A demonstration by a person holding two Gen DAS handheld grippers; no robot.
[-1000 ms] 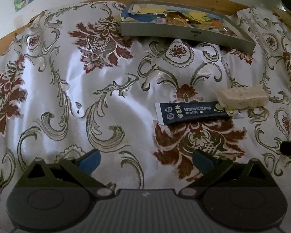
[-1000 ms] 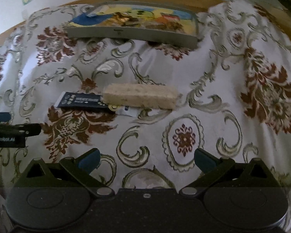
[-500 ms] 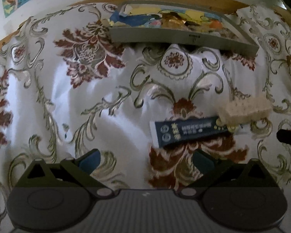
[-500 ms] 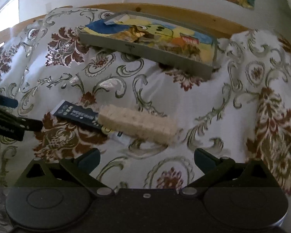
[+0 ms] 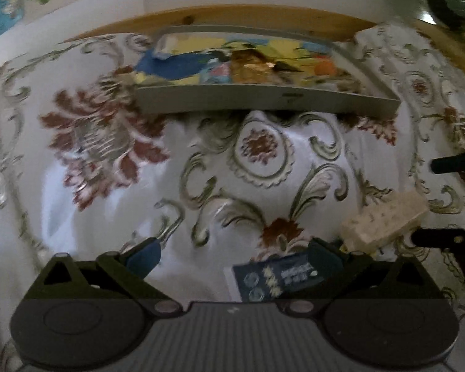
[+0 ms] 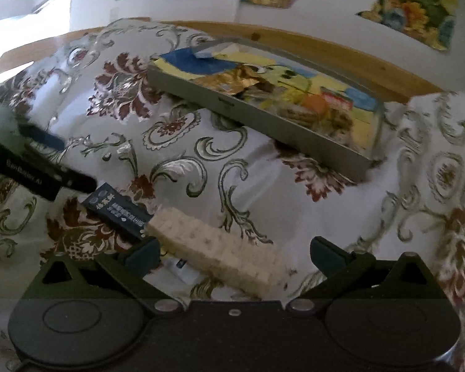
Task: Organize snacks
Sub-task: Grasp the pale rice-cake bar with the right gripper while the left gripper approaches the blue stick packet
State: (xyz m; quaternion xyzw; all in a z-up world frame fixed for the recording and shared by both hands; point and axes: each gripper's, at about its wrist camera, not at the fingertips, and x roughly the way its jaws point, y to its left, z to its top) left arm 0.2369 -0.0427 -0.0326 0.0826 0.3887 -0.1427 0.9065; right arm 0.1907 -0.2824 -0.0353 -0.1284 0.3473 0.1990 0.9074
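Left wrist view: a white satin cloth [image 5: 114, 204] with dark red flowers and green scrolls covers a wooden table [image 5: 263, 18] set against a white wall hung with colourful pictures. One grey tray [image 5: 263, 100] of bright snack packets sits at the far edge. The left gripper [image 5: 234, 255] is spread wide, holding nothing. One dark blue packet [image 5: 272, 277] lies partly under its right-hand finger; one pale crumbly bar [image 5: 384, 221] lies beyond that finger, overlapping the packet's far end.

Right wrist view: the same cloth, wall and tray [image 6: 263, 124]. The right gripper [image 6: 234, 252] is also spread wide and empty, with the bar [image 6: 220, 255] lying slantwise between its fingers. The blue packet [image 6: 117, 212] pokes out to the left, just beside the left gripper's tip.
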